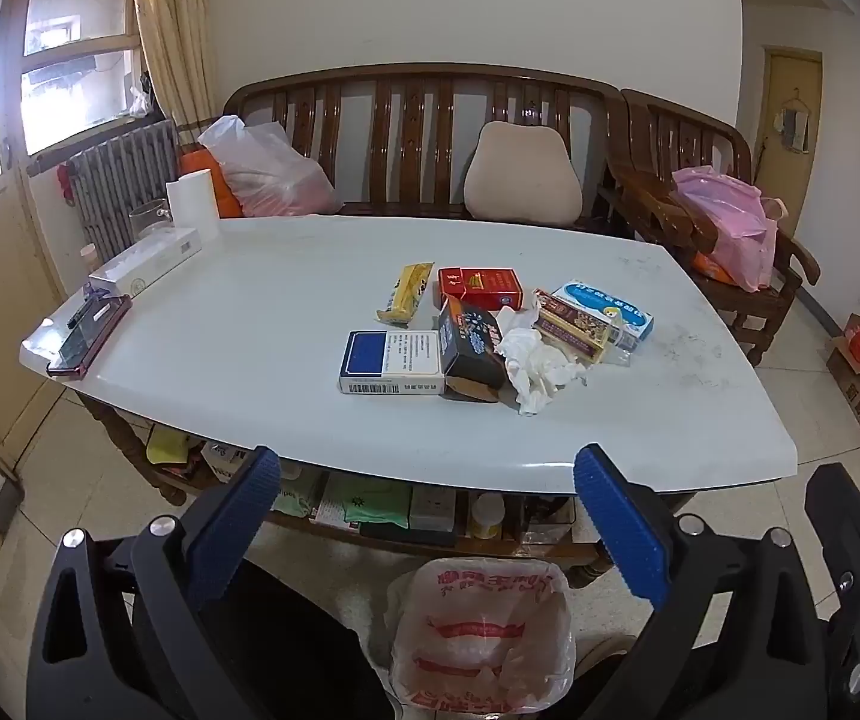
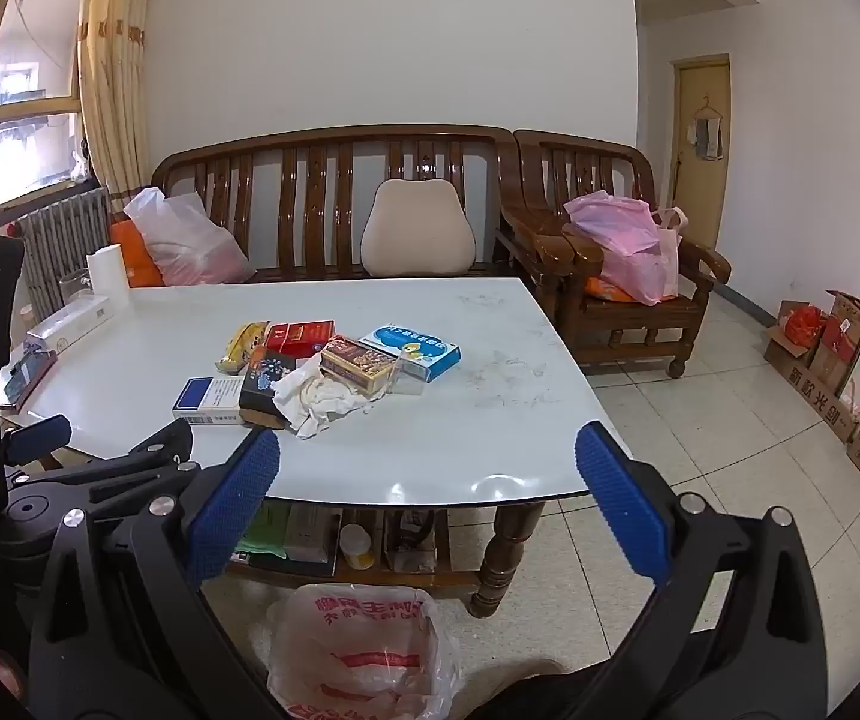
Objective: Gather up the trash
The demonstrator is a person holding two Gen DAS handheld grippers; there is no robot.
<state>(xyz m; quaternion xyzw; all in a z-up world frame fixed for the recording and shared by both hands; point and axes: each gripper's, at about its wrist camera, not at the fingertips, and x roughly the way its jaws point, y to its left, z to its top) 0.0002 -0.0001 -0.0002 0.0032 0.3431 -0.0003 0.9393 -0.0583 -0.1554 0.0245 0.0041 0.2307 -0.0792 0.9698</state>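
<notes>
A pile of trash lies mid-table: a crumpled white tissue [image 1: 535, 363] [image 2: 325, 399], a blue-and-white box [image 1: 391, 362] [image 2: 208, 399], a black box [image 1: 471, 351], a red box [image 1: 478, 288] [image 2: 300, 337], a yellow snack wrapper [image 1: 406, 293], a brown box [image 1: 571, 324] [image 2: 360, 364] and a light-blue box [image 1: 604, 307] [image 2: 412, 351]. A bin lined with a printed plastic bag [image 1: 481, 636] [image 2: 361, 654] stands on the floor before the table. My left gripper [image 1: 427, 516] and right gripper [image 2: 427, 495] are both open and empty, held short of the table's near edge, above the bin.
The white table [image 1: 286, 300] also bears a phone [image 1: 91, 336], a long white box [image 1: 145, 261] and a paper roll [image 1: 193, 201] at the left. A wooden bench [image 2: 322, 192] and armchair [image 2: 622, 276] with bags stand behind. Cardboard boxes [image 2: 838, 372] line the right wall.
</notes>
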